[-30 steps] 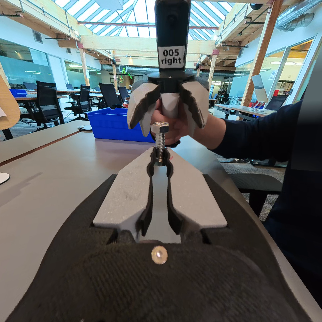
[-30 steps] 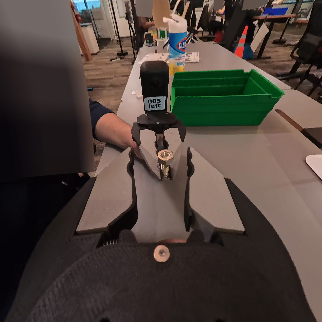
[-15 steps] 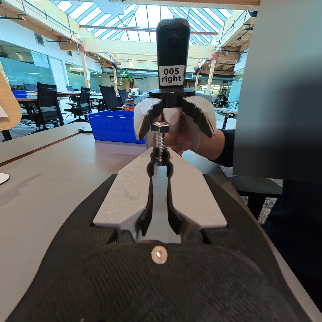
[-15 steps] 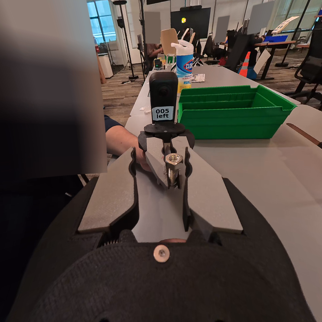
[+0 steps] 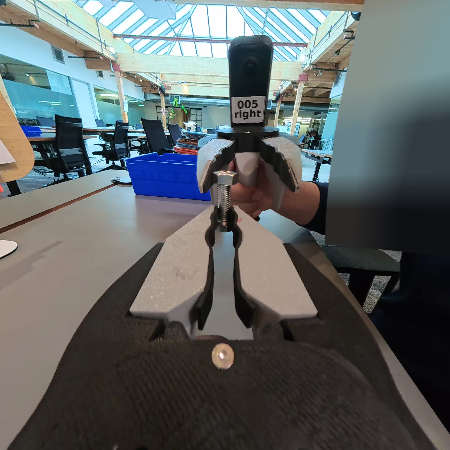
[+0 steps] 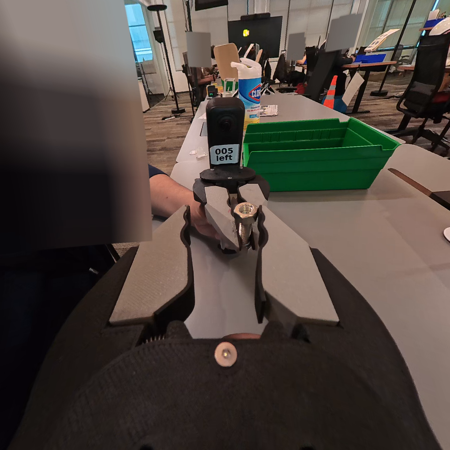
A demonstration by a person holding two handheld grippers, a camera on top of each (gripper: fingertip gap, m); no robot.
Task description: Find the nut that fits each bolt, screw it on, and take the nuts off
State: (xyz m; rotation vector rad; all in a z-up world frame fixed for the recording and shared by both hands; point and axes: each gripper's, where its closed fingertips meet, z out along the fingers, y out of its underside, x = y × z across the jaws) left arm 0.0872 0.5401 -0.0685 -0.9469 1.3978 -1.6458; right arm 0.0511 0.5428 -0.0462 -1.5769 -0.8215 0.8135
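Your left gripper [image 5: 224,220] clamps the lower shank of a silver bolt [image 5: 224,194], holding it upright above the grey table [image 5: 85,243]. A hex nut [image 6: 244,211] sits at the bolt's top. Your right gripper [image 6: 222,219] stands open around the nut, which lies just beside its right finger [image 6: 261,219], well apart from the left one.

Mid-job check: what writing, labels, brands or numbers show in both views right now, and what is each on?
I do not quote writing; these things bear it:
White label on the black camera, left wrist view: legible.
Pale label on the other black camera, right wrist view: legible.
Blue label on the wipes canister: brand mark legible, small print blurred.
Printed sheet behind it: too small.
Small green display: too small.
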